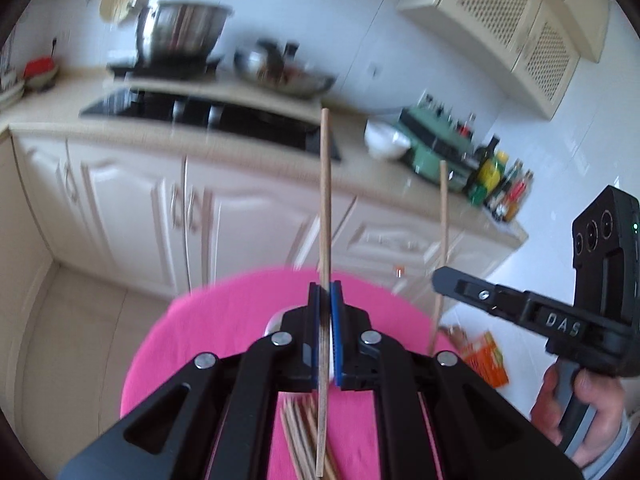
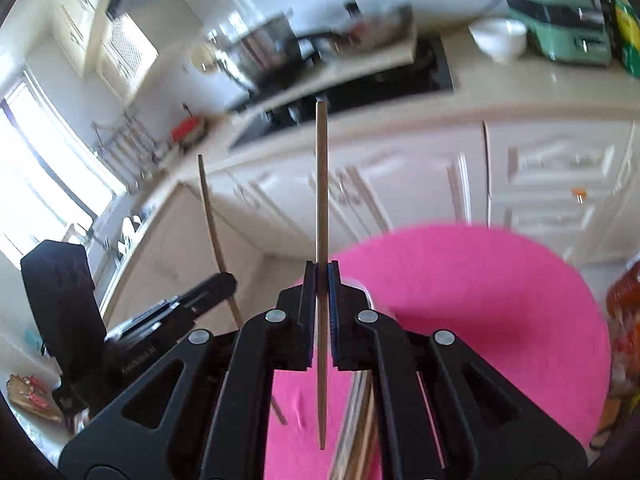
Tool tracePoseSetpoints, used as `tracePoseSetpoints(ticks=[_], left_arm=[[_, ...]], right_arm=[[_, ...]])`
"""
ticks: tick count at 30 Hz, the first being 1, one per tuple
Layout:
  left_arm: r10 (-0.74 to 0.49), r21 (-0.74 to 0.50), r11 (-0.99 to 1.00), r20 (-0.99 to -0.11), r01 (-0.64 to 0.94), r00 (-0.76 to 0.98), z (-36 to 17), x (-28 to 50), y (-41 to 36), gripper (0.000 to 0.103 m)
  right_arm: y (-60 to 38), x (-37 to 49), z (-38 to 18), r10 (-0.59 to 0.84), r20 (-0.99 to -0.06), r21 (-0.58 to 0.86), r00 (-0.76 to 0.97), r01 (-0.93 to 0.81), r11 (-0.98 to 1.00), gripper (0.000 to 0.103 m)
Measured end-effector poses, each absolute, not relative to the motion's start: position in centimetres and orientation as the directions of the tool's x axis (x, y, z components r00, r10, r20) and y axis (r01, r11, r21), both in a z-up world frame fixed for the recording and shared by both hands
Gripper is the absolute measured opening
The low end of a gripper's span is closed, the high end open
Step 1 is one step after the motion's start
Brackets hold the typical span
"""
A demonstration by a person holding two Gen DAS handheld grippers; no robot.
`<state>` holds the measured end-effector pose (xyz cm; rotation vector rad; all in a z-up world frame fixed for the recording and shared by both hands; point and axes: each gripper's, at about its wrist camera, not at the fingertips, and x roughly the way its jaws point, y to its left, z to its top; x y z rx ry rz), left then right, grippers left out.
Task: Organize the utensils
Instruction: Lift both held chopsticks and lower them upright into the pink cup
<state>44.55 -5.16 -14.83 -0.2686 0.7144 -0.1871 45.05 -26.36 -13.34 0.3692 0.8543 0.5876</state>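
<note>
Left tool: clamped on one pale wooden chopstick, upright at frame centre. Right tool: clamped on a second chopstick, likewise centred. Loose chopsticks lie low in the frame on a pink cloth. Behind, blurred: stove, steel pot, white bowl.

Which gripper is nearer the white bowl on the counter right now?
Right, though only roughly. The right gripper faces the white bowl from its near side, holding a chopstick. The left gripper, also clamping a chopstick, sits further over, toward the stove side.
</note>
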Motion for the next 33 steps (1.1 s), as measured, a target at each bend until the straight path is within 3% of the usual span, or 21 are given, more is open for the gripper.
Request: tracePoseSetpoints(ticks=[5,11,21,33], left_arm=[[-0.22,-0.284,0.956,-0.539,0.071,0.813,-13.7,47.8,-5.4,0.006],[-0.182,-0.27,0.962,-0.506,0.046,0.843,-15.4,50.0,-5.2,0.006],[-0.166,-0.233,0.972,-0.561,0.038,0.811,-20.2,50.5,-5.1,0.006],[-0.176,-0.244,0.969,-0.609,0.029,0.774,-21.9,47.5,-4.6,0.006]], right_arm=[[-24.9,47.6,-13.4,0.599,-0.535,0.517,0.595,-0.329,0.79,0.006],[-23.6,49.4,-15.5,0.548,-0.508,0.469,0.664,-0.321,0.823,0.006],[-22.2,48.9,-19.6,0.514,-0.544,0.386,0.663,-0.347,0.855,0.006],[-22.8,45.3,-21.1,0.486,-0.587,0.306,0.647,-0.378,0.874,0.006]])
